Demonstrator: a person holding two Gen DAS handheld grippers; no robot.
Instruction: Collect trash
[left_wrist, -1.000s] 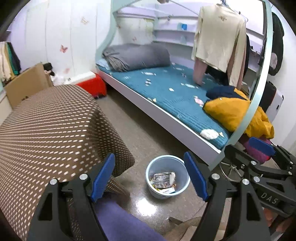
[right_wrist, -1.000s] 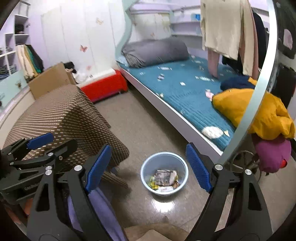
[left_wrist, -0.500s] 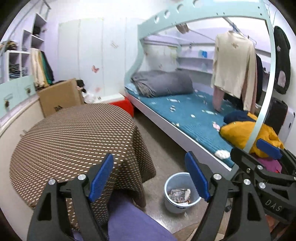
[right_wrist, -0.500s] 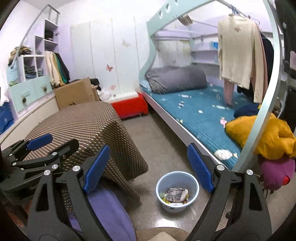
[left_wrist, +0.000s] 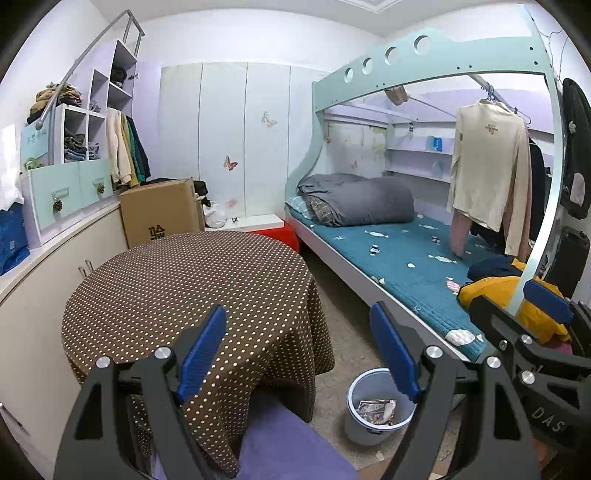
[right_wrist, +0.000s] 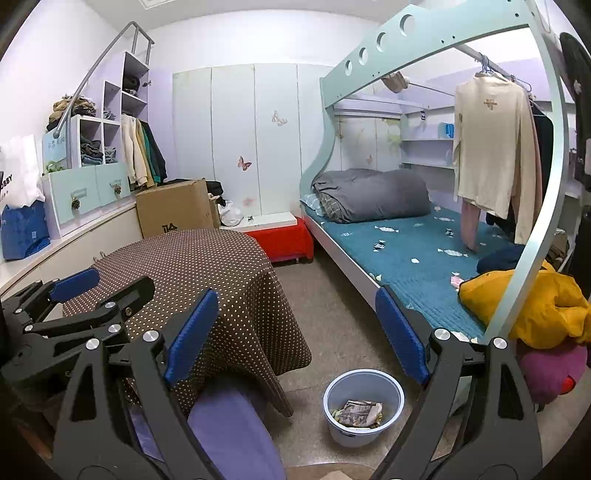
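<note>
Both tools are seen with their jaws spread wide and nothing between them: the left gripper (left_wrist: 297, 350) and the right gripper (right_wrist: 297, 328) are each held over the near edge of the dotted tablecloth (left_wrist: 192, 291) and the floor. A pale blue bin (right_wrist: 364, 404), already holding crumpled wrappers, is found at the lower centre-right of the right wrist view, on the floor between the table and the bed. The remaining trash appears to be the small scraps (right_wrist: 386, 229) scattered over the teal mattress (right_wrist: 413, 266), in the middle right of both views. These scraps lie ahead and to the right of both grippers, well apart from them. The right gripper is judged the nearer to the bed, since it is seen at the right edge of the left wrist view, on the bed's side. No long axis can be made out on such small scraps.
</note>
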